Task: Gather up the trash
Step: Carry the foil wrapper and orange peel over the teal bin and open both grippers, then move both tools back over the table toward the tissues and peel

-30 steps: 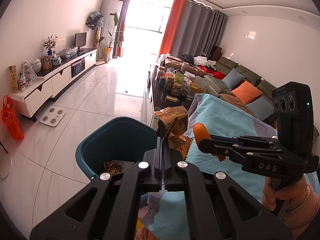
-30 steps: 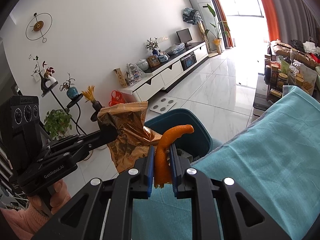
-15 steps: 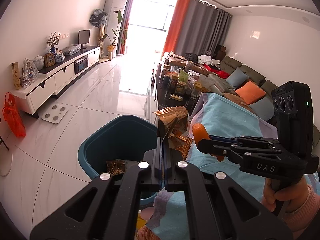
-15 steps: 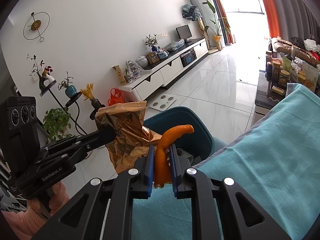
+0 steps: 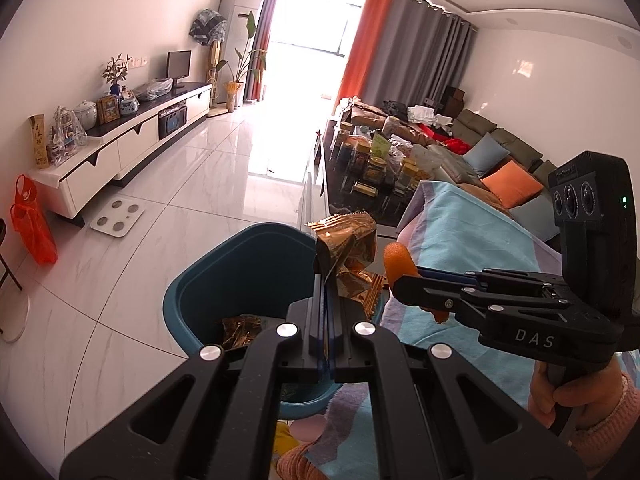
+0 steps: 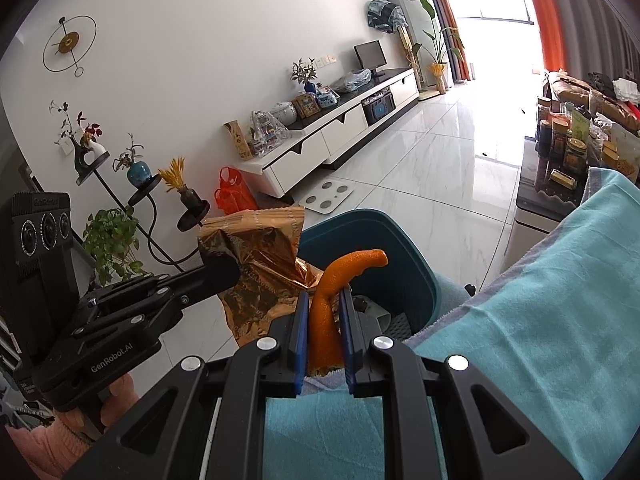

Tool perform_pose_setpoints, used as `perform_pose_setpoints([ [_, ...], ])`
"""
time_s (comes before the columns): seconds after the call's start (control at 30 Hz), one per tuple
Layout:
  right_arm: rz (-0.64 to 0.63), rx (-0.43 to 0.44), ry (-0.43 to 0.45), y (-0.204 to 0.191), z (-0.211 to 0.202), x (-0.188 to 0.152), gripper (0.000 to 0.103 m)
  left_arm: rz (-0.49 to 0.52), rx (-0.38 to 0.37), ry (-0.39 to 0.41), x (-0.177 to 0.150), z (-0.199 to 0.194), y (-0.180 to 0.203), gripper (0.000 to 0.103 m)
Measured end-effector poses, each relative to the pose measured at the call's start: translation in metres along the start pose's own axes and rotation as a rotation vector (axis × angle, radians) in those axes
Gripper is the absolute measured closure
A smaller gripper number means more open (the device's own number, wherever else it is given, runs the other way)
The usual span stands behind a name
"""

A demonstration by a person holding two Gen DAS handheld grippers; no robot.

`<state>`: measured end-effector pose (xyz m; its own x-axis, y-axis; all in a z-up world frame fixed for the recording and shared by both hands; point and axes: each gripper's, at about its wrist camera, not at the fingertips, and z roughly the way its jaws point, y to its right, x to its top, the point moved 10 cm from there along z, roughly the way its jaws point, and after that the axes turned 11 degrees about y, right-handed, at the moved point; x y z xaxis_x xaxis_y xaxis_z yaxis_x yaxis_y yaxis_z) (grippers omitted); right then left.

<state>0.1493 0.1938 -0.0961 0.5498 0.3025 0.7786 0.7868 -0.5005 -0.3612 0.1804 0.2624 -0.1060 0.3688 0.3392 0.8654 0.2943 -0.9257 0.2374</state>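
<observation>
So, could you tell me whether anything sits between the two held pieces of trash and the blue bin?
Nothing visible does. The left gripper pinches the gold wrapper, the right gripper the orange peel, and the blue bin stands open just ahead, uncovered, with only some trash inside.

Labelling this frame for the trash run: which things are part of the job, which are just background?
In the job:
- gold foil wrapper, in the left hand-held gripper
- orange peel, in the right hand-held gripper
- teal bin, a wrapper already inside

Just lying about:
- bathroom scale
- red bag
- jars
- orange cushion
</observation>
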Motion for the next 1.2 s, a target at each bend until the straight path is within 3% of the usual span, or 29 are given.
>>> perform_pose_setpoints([
  [0.8, -0.017, -0.038, -0.101, 0.004, 0.042, -0.011, 0.088, -0.055, 0.048, -0.117, -0.038, 0.066, -0.023, 0.099],
  [0.87, -0.008, -0.037, -0.099, 0.007, 0.038, -0.012, 0.088, -0.058, 0.046, -0.125, -0.042, 0.070, -0.024, 0.094],
  [0.93, 0.002, -0.040, -0.095, 0.011, 0.035, -0.012, 0.088, -0.058, 0.049, -0.131, -0.044, 0.074, -0.026, 0.081],
  [1.2, 0.027, -0.027, -0.057, 0.013, 0.014, -0.008, 0.087, -0.057, 0.054, -0.124, -0.045, 0.072, -0.025, 0.078],
])
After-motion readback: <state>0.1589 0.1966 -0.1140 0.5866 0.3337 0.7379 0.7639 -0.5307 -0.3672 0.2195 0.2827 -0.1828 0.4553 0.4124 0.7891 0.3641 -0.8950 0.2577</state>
